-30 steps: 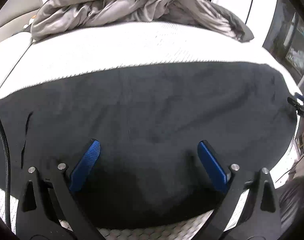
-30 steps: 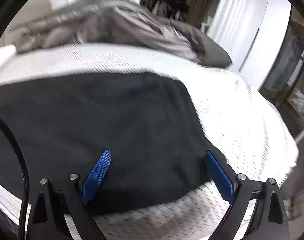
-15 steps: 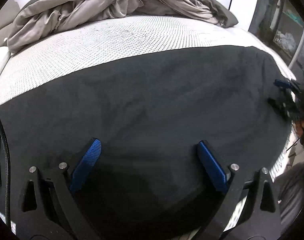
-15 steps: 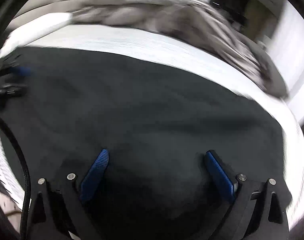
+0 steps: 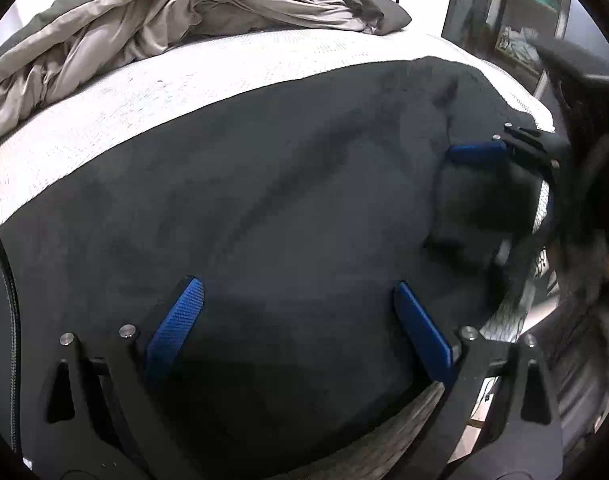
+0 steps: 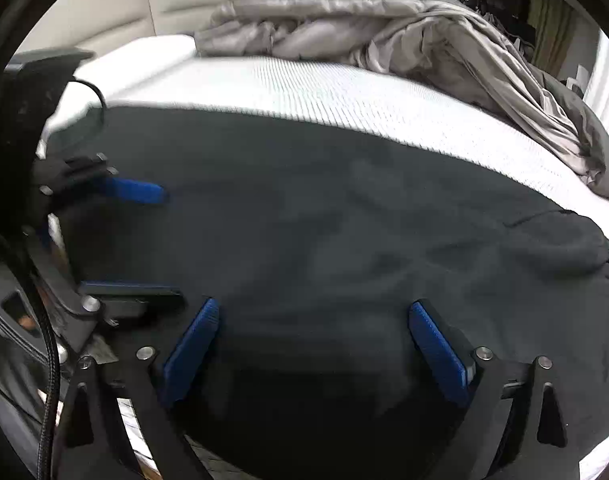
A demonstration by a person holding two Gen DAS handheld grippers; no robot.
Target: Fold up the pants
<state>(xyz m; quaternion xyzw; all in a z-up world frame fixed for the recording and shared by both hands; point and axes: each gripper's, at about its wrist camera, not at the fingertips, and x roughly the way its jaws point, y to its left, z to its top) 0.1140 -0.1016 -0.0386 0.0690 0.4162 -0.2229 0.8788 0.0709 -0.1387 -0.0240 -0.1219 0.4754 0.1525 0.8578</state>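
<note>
— What are the tongs doing?

— The left gripper (image 5: 296, 312) sits at the bottom of the left wrist view, jaws spread wide over the black pants (image 5: 264, 208), pinching nothing. The right gripper (image 6: 314, 328) is likewise spread at the bottom of its own view, empty, over the same pants (image 6: 324, 220). Each shows in the other's camera: the right gripper (image 5: 488, 192) at the right edge of the left view, the left gripper (image 6: 136, 240) at the left edge of the right view.

— Are there two of them in all?

— Two, each with two blue ribbed pads on black arms.

— Where do the pants lie?

— Flat across the middle and lower part of both frames, one dark, soft, matte piece with shallow wrinkles and a bunched fold near the right edge of the left view.

— And what is under them?

— A mattress (image 5: 184, 88) with a white knit cover of fine dotted weave. Along the top of both frames one rumpled grey duvet (image 5: 164, 20), smooth and slightly shiny, is heaped up. In the right view's upper left stands a cream padded headboard (image 6: 152, 4); in the left view's upper right, a dim shelf (image 5: 520, 12).
</note>
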